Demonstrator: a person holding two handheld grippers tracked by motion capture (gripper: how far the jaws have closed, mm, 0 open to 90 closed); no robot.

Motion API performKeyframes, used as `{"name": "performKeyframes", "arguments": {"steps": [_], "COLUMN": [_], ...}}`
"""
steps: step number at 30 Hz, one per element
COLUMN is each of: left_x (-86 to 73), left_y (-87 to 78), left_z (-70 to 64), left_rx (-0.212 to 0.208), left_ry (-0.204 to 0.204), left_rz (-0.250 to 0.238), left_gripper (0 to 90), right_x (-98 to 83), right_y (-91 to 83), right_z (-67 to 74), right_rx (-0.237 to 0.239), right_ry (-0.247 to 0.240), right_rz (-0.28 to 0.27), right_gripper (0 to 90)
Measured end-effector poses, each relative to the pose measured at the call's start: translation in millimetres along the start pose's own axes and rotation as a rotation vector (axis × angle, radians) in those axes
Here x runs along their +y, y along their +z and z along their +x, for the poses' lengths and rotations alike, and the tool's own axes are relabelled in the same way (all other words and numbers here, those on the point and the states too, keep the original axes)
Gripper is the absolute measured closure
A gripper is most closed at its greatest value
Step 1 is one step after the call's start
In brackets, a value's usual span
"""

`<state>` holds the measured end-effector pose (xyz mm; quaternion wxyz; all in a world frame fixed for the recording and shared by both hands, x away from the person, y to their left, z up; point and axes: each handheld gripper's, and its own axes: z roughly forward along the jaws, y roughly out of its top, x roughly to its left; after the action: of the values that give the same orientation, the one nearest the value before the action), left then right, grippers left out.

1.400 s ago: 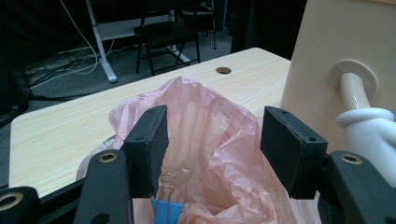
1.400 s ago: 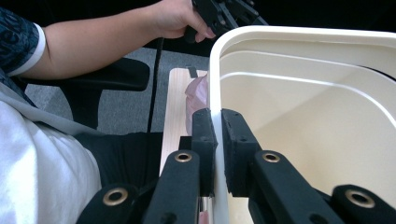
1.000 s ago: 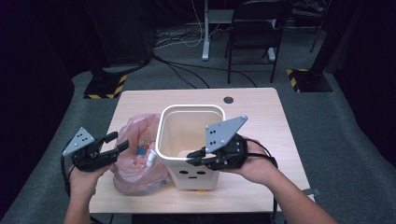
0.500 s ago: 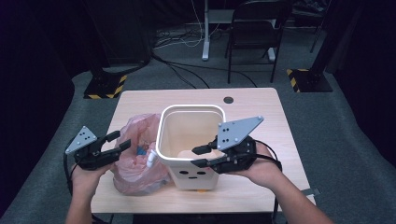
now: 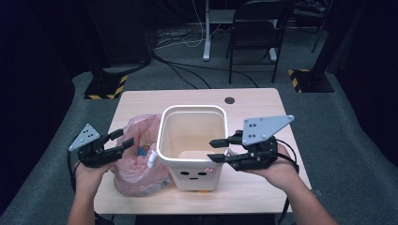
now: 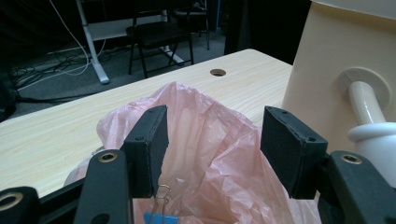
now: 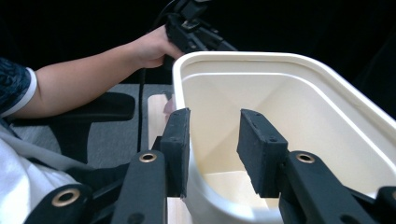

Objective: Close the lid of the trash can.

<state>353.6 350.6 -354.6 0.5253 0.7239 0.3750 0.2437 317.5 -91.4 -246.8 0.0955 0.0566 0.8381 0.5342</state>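
A cream bin (image 5: 190, 140) with a small face on its front stands mid-table. A crumpled pink plastic bag (image 5: 138, 154) lies against its left side. My left gripper (image 5: 126, 138) hovers at the bag's left edge, open. In the left gripper view its jaws (image 6: 214, 151) frame the bag's top (image 6: 205, 116), pads clear of it, above a blue binder clip (image 6: 159, 217). My right gripper (image 5: 212, 150) is at the bin's right wall. Its jaws have just been opening and straddle the bin rim (image 7: 219, 205) without pressing it, one pad outside, one inside (image 7: 212, 151).
The bin's white side handle (image 6: 369, 112) sticks out toward the bag. A round cable hole (image 5: 229, 100) sits near the wooden table's (image 5: 263, 112) far edge. Beyond it stand a black chair (image 5: 258, 28), a white stand and cables on the grey floor.
The right gripper's jaws have spread apart off the bin's rim, and that hand has slid to the right. The left gripper and the bag have stayed put.
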Motion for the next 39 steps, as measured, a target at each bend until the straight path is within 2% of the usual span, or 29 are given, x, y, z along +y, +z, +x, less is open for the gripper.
{"name": "performKeyframes", "arguments": {"steps": [9,18,29,39], "left_x": [-1.0,-2.5,-3.1,-5.5], "left_y": [0.2,-1.6,-2.3,-2.1], "left_z": [7.0,8.8,10.1,12.3], "left_rx": [0.012,0.023,0.028,0.037], "left_ry": [-0.008,-0.017,-0.016,-0.022], "left_rz": [0.001,0.004,0.005,0.012], "left_gripper": [41.3,41.3,41.2,41.2], "right_x": [-17.2,-37.3,-56.9,-83.8], "right_y": [-26.6,-39.9,-44.3,-52.3], "right_z": [-14.5,-27.3,-36.8,-42.2], "right_rx": [-0.104,-0.181,-0.269,-0.388], "right_ry": [0.072,0.137,0.173,0.218], "right_rz": [-0.054,-0.077,-0.069,-0.05], "right_gripper": [58.9,54.9,52.9,51.0]}}
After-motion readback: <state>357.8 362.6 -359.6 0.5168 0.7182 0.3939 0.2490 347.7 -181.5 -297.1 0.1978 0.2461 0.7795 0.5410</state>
